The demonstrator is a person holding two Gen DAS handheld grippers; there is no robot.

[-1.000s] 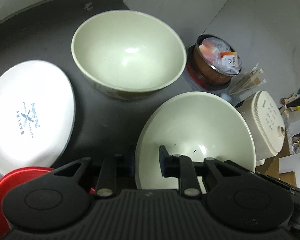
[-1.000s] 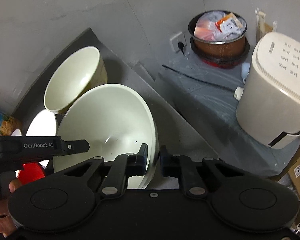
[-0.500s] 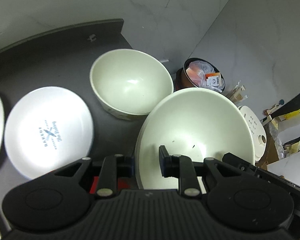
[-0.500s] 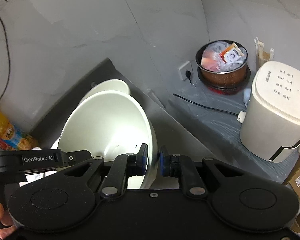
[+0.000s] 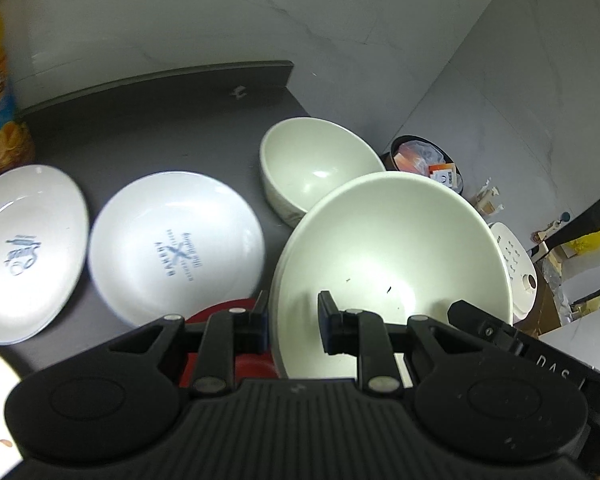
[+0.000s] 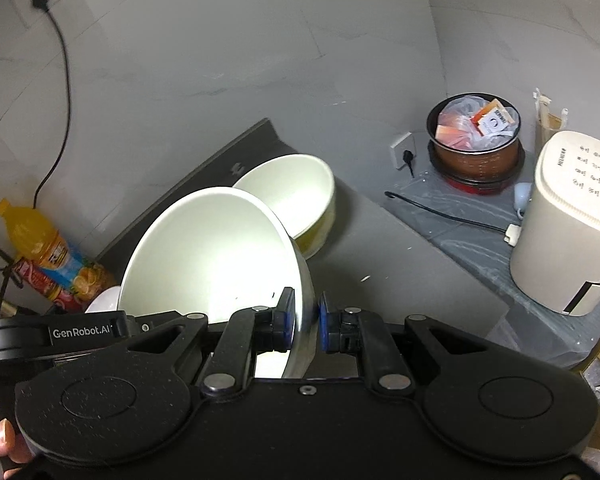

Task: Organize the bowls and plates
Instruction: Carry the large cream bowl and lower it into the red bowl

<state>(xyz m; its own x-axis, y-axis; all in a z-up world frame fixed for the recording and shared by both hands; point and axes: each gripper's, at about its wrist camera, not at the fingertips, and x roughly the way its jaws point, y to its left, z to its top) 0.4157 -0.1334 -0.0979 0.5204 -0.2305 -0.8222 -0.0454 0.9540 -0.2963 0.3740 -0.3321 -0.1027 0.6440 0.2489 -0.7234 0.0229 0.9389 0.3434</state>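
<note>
both the left gripper (image 5: pixel 292 322) and right gripper (image 6: pixel 306 322) clamp the rim of a wide, glossy cream bowl (image 5: pixel 392 256), held tilted just beside a deeper cream bowl (image 5: pixel 320 168).

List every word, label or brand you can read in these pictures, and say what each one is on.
"GenRobot.AI": left gripper's side.
"BAKERY": middle white plate; its smaller print is blurred.
"DAS": right gripper's body, cut off.
Left white plate: script unreadable.
Orange bottle, white cooker: print too small.
</note>
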